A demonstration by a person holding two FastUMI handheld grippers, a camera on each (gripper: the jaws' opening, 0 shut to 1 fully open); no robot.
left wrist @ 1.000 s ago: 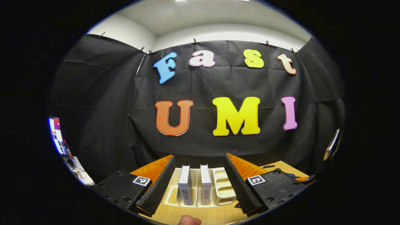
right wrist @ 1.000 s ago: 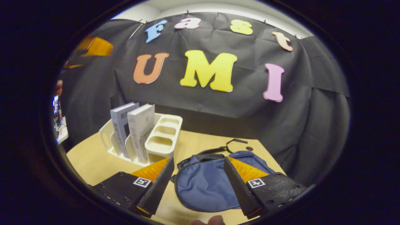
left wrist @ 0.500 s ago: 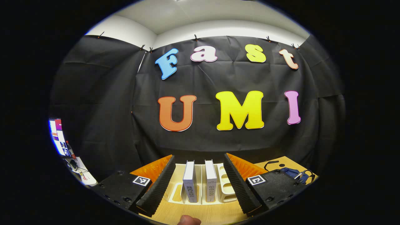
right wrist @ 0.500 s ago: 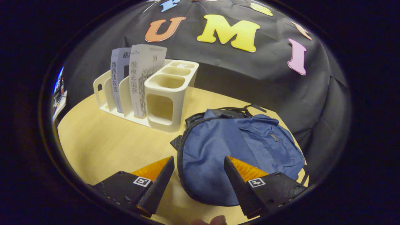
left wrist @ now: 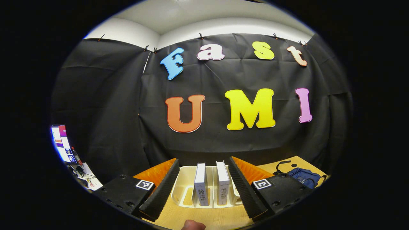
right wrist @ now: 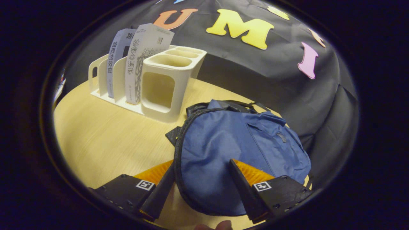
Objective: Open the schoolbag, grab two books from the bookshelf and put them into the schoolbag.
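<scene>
Right gripper view: right gripper [right wrist: 201,187], jaws wide over blue schoolbag [right wrist: 236,150] on bench [right wrist: 105,140]; left gripper [left wrist: 202,188], jaws wide, facing two books [left wrist: 211,185] in bookshelf [left wrist: 185,188].

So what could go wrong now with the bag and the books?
1. The right gripper is open over the schoolbag, whose zipper looks shut; its jaws may pinch loose cloth rather than the zipper pull, so the bag might stay closed.
2. The two books stand close together in the bookshelf. The open left gripper faces both, so it may catch both together or tip the rack.
</scene>
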